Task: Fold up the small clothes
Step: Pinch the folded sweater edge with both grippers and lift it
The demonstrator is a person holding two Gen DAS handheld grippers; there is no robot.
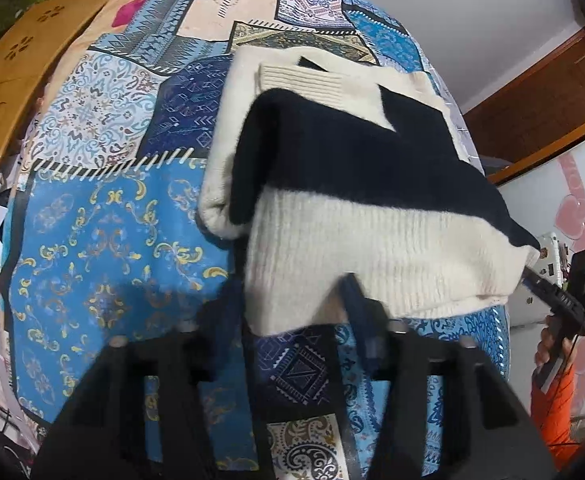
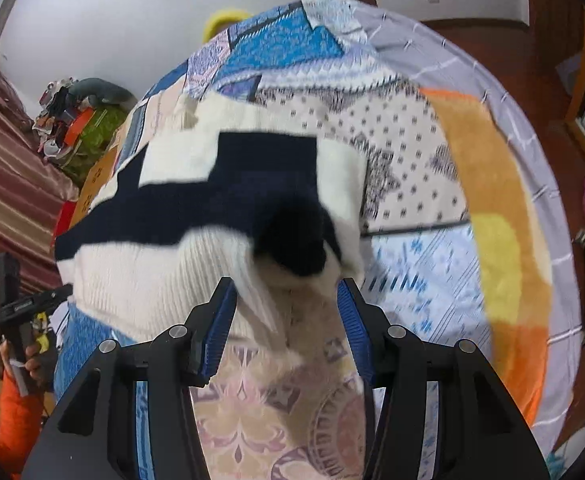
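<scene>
we see the cream and navy knitted sweater (image 1: 372,200) lying partly folded on the blue patchwork bedspread (image 1: 104,232), its long axis running away from us up the bed, ribbed cream hem at the near end and ribbed collar at the far end, with a navy band crossing its middle. our left gripper (image 1: 292,308) sits at the near hem with its jaws spread apart, the cream edge lying between them, though we cannot tell whether they touch it. our right gripper (image 2: 286,308) has its blue-padded fingers (image 2: 220,320) wide apart too, with a bunched cream and navy fold just ahead of them and not pinched.
</scene>
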